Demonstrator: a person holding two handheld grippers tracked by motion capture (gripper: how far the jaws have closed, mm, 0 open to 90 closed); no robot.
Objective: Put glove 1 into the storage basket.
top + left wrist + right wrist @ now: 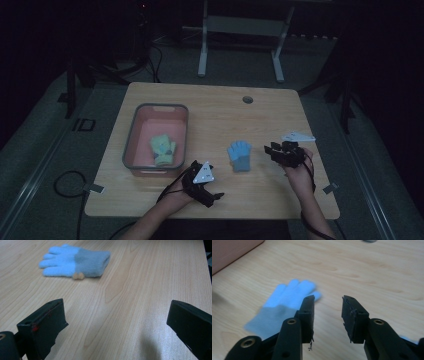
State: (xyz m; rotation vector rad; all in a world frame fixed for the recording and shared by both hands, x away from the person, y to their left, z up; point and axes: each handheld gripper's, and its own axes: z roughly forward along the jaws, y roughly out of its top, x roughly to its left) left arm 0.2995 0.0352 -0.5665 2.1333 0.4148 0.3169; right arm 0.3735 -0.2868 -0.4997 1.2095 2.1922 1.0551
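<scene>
Flat on the pale wood-grain desk (220, 120), near its middle: a soft knitted glove with sky-blue fingers and a grey-blue ribbed cuff (239, 156), fingers pointing away from the person, cuff toward the near edge. Fuzzy, napped yarn, plump rounded fingertips, and a small tan bead-like bit at the cuff seam (plain in the left claw view (78, 276)). Not touched by either claw.

To its right, the right black two-jaw claw (270, 149), held in a hand above the desk, aimed leftward at the glove, a little apart from it; jaws narrowly parted, nothing between them, flat rectangular pads with worn, frayed edges seen in the right claw view (328, 315), glove blurred beyond the left pad (287, 302).

Nearer the front edge, the left black claw with a grey three-cornered plate (216, 196), jaws spread wide and empty (113, 325), glove well ahead of them.

Farther left, a rounded rectangular plastic bin, grey rim and pink inside (131, 140), holding a yellow-green knitted glove (163, 149) (crumpled, same fuzzy texture).
</scene>
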